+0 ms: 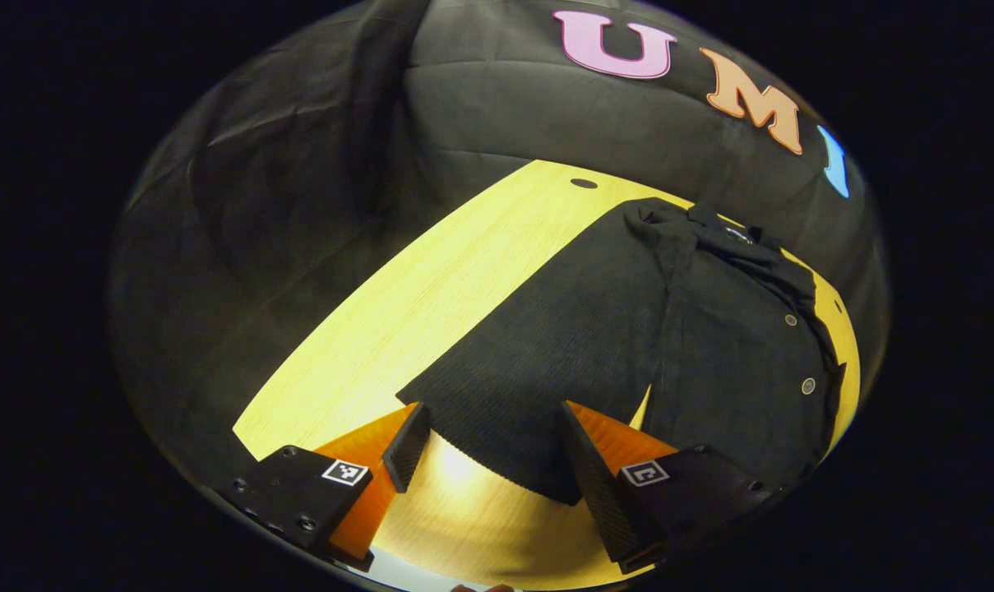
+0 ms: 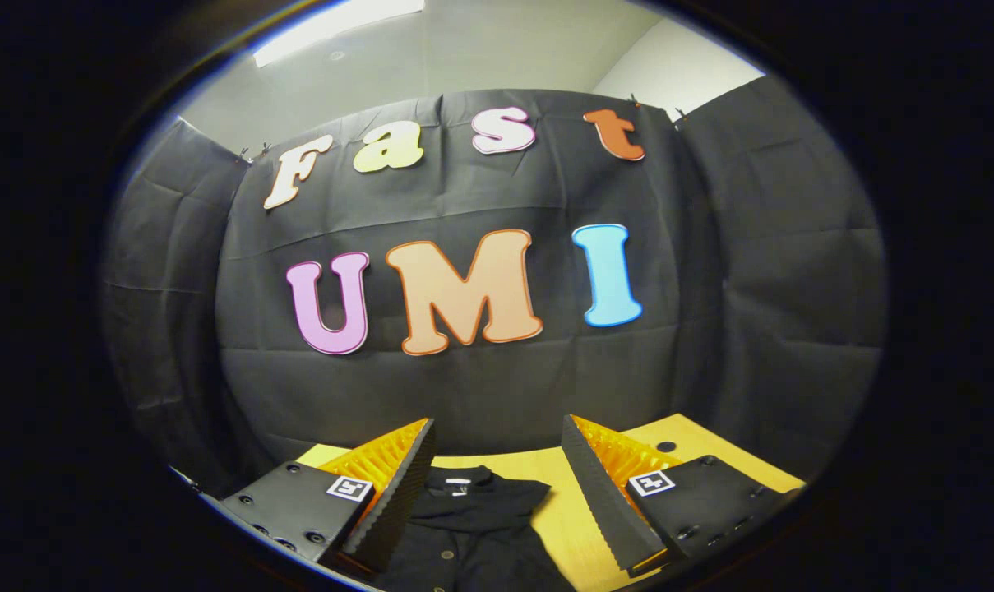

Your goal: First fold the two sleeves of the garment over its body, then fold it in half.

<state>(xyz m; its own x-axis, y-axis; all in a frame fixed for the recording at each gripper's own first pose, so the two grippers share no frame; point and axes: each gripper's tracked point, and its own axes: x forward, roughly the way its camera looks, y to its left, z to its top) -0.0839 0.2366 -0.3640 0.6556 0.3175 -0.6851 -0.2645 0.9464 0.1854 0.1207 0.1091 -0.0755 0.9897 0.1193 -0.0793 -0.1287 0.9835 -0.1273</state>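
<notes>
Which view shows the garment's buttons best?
Left gripper view: two buttons stand out down the front of the black garment, spread on the yellow table. Right gripper view catches just the collar end between the open fingers, with faint buttons.

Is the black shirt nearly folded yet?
Partly. One sleeve already lies folded across the shirt on the yellow table. The left gripper is open, its fingers either side of that sleeve's end. The right gripper is open above the collar. Folding in half remains.
</notes>
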